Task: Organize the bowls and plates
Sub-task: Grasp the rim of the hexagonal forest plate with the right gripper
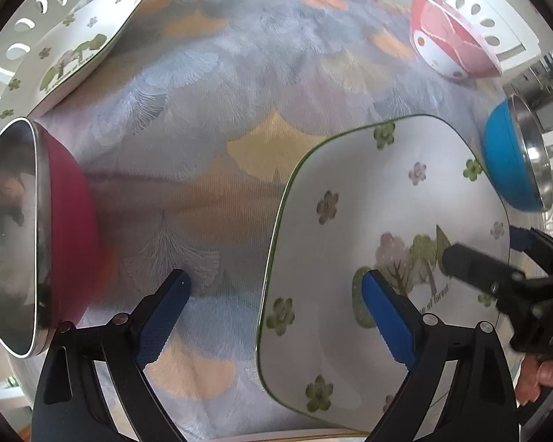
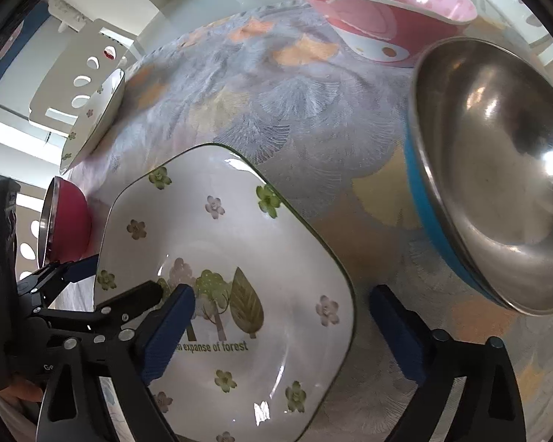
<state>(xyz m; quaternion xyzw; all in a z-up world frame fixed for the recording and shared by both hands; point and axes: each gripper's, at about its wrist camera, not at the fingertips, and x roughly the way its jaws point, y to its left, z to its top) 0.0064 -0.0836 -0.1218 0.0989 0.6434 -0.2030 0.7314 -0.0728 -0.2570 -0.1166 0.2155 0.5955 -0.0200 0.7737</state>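
Left wrist view: the left gripper (image 1: 276,309) has its blue fingers wide apart, holding nothing. One finger hangs over the near plate (image 1: 379,228), a white square plate with flowers, at 4 o'clock. The red bowl (image 1: 70,228) sits at 9 o'clock. A second plate (image 1: 73,48) lies at 10 o'clock. The pink bowl (image 1: 449,40) is at 1 o'clock and the blue bowl (image 1: 508,162) at 3 o'clock. All rest on the tablecloth (image 1: 239,110).

Right wrist view: the right gripper (image 2: 280,331) is also spread apart and empty. Its left finger is over the near plate (image 2: 239,243), its right finger past the plate's edge. The blue bowl (image 2: 497,184) is at 3 o'clock, the pink bowl (image 2: 379,11) at 1 o'clock.
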